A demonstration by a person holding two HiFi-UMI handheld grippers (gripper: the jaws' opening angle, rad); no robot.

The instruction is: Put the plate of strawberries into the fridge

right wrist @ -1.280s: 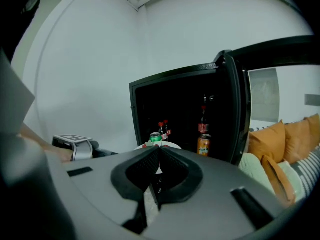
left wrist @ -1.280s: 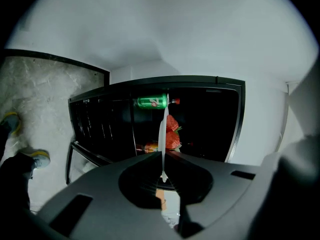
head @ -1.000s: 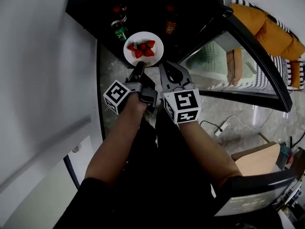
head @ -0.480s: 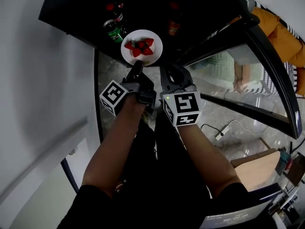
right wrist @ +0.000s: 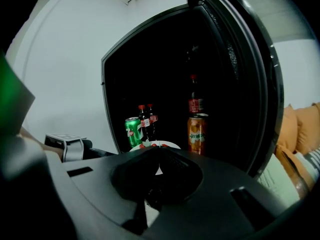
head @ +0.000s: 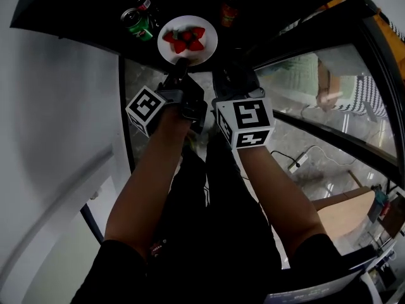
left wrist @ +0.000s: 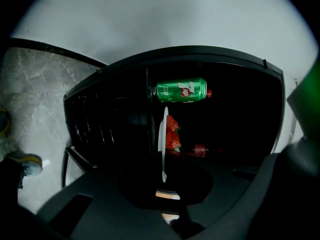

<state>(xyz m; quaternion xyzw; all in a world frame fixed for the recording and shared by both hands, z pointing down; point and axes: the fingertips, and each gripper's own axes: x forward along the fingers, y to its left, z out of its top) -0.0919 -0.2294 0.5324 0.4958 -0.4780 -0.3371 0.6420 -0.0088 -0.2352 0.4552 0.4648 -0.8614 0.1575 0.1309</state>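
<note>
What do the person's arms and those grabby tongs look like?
Both tongs are dark grey, almost black, with chunky bodies. The left tongs and the right tongs each carry a white cube printed with black square markers: the left cube and the right cube. The person wears a black top with short sleeves, so the forearms are bare. No cables show.

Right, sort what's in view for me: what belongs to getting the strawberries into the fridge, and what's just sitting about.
Job in hand: plate, strawberries, fridge, left gripper, right gripper.

Just about: green can, orange can, two red-capped bottles, power strip on the floor, orange cushions.
</note>
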